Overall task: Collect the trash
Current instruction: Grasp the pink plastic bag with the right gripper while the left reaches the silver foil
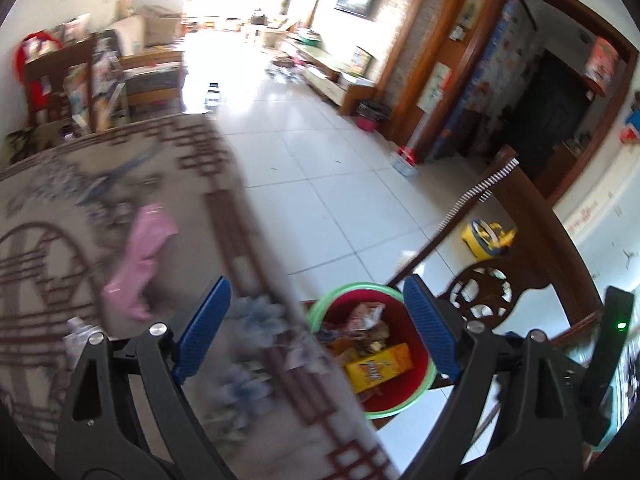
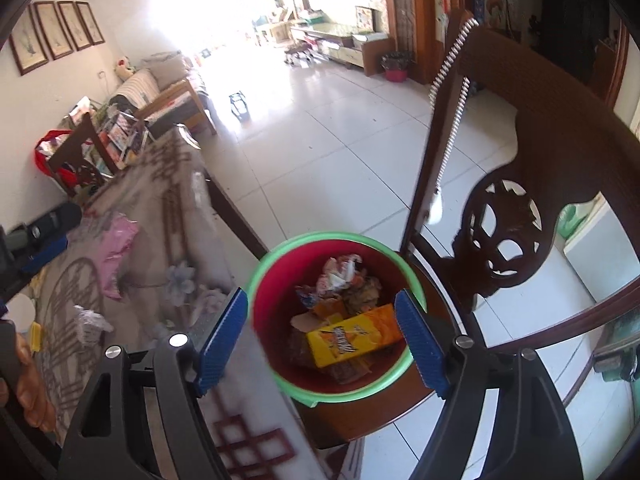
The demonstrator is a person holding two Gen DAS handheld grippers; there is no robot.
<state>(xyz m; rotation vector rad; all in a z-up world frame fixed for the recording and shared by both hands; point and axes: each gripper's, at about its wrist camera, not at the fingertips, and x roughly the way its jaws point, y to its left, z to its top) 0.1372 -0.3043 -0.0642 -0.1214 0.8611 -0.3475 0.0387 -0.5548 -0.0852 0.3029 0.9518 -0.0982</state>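
Note:
A red bin with a green rim stands on a wooden chair seat beside the table; it also shows in the left wrist view. It holds a yellow box and several crumpled wrappers. My right gripper is open and empty above the bin. My left gripper is open and empty over the table's edge. A pink wrapper and a crumpled clear wrapper lie on the patterned tablecloth.
The dark wooden chair back rises right of the bin. The table fills the left. A yellow toy sits on the tiled floor. A sofa and a second chair stand at the far left.

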